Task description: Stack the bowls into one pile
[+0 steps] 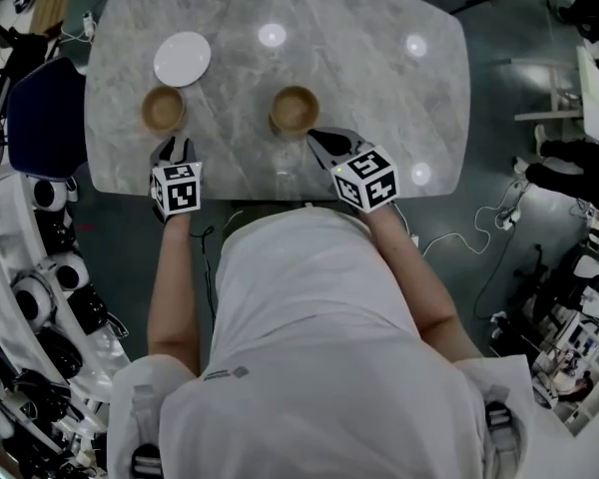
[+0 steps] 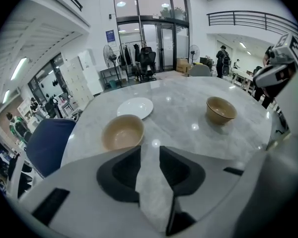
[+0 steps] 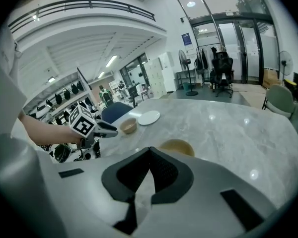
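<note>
My left tongs (image 1: 173, 146), spread and empty, hang nearer me than the plate (image 1: 182, 58). One bowl (image 1: 164, 109) sits just beside that plate, a second bowl (image 1: 295, 109) off to its right, where my right tongs (image 1: 324, 140) are pressed together and empty.

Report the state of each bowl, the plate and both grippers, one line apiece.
Left bowl: upright, empty, unstacked.
Right bowl: upright, empty, unstacked, apart from the other.
White plate: flat, empty, beyond the left bowl.
Left gripper: jaws apart, nothing between them.
Right gripper: jaw tips together, holding nothing.
</note>
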`<action>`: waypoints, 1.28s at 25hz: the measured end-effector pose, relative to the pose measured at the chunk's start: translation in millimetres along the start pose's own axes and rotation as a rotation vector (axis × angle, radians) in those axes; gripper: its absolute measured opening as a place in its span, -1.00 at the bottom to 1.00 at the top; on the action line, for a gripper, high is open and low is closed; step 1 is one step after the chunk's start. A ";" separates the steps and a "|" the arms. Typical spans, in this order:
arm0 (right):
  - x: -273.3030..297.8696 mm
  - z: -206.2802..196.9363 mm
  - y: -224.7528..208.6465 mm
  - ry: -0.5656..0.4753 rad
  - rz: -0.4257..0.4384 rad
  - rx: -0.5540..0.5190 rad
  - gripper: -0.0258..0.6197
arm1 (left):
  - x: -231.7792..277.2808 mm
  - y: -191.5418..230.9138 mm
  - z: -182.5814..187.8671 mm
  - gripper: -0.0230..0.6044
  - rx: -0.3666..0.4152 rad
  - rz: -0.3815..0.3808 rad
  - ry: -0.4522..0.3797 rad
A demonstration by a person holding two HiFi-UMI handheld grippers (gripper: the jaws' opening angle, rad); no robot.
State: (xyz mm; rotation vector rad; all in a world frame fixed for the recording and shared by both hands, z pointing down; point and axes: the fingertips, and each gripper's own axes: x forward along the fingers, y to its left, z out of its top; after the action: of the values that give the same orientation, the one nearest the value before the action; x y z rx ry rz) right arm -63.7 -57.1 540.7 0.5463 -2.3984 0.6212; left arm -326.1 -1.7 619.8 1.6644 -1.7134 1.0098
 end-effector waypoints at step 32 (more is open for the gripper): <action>21.9 -5.1 13.4 0.001 -0.153 0.133 -0.89 | 60.2 28.3 0.8 -0.73 0.252 -0.118 0.057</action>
State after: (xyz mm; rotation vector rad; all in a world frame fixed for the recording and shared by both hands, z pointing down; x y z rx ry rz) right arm -84.5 -48.6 554.2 0.7782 -2.2990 0.7163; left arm -359.4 -38.6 663.9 1.8490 -1.4807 1.2450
